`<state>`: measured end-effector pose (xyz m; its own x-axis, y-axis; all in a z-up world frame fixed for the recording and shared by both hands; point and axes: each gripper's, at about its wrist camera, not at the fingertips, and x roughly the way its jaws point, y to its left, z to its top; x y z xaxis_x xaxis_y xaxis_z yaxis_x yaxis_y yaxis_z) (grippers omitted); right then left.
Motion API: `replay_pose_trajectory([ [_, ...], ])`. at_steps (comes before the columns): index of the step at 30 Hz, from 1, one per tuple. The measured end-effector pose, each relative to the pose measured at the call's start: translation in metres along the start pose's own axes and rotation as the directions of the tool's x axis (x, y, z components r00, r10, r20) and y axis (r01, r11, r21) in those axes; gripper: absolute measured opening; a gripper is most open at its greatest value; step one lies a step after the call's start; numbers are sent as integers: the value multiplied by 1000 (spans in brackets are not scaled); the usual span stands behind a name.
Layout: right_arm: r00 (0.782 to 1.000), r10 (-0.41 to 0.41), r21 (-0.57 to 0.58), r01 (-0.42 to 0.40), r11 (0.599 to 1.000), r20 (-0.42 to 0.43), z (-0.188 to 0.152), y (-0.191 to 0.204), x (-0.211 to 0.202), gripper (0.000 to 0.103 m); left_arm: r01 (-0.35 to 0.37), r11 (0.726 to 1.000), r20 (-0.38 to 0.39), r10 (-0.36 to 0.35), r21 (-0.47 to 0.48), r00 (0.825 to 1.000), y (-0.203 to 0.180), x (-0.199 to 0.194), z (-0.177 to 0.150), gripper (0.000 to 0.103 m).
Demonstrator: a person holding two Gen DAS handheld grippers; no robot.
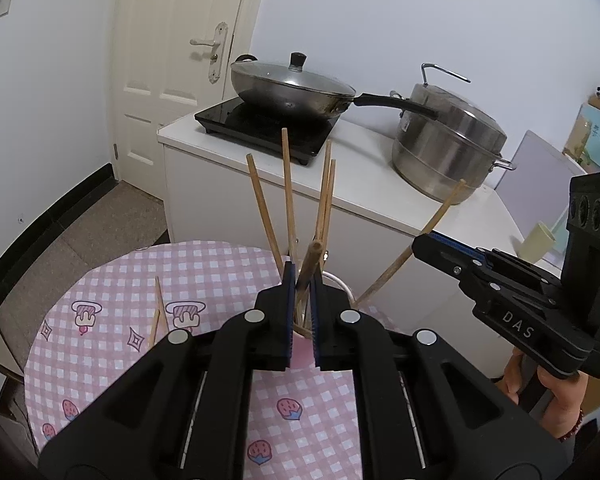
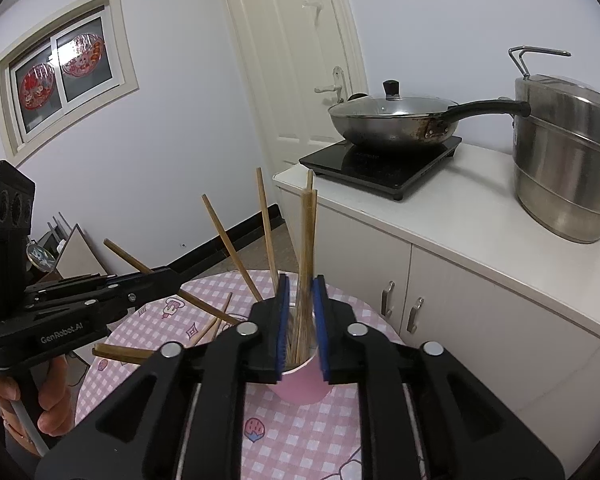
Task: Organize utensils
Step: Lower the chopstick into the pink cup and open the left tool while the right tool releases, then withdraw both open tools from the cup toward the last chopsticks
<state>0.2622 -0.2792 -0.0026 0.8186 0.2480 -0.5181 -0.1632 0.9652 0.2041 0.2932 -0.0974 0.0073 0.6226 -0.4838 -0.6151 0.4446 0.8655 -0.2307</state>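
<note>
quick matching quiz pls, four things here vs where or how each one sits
Things:
1. wok
2. steamer
3. cup
4. loose chopsticks

Places or states:
a. lying flat on the checked cloth
b. on the black hob
c. pink, standing upright
d. on the white counter, right of the hob

Pairs: 1-b, 2-d, 3-c, 4-a

White walls [image 2: 172,128], panelled door [image 1: 172,60], white cabinet [image 2: 460,312].
</note>
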Motion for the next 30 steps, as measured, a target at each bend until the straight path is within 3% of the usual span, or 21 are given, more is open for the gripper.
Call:
replay_pose_trajectory([
  [12,1000,0,-26,0,1000,13,-2,13,-19,17,4,1000,23,-4,-12,1000,5,-24,2,8],
  [13,1000,2,-29,-2,1000,13,-2,14,-20,17,4,1000,26,-4,-13,1000,6,-27,1,10],
  [15,1000,6,-38,-6,999,11,-4,17,-23,18,6,1000,38,-5,-21,999,8,-33,0,31],
  [16,1000,7,-41,-6,999,11,-5,19,-24,18,4,1000,48,-3,-27,999,9,-36,0,56],
  [17,1000,8,-45,-7,999,13,-6,20,-26,18,-8,999,80,10,-31,997,10,-43,-2,60],
  [24,1000,24,-66,-23,998,19,-15,32,-37,18,-56,998,127,56,-10,990,20,-70,-8,60],
  [30,998,56,-81,-55,995,7,-31,47,-42,18,-109,994,121,110,-20,986,43,-85,-24,62],
])
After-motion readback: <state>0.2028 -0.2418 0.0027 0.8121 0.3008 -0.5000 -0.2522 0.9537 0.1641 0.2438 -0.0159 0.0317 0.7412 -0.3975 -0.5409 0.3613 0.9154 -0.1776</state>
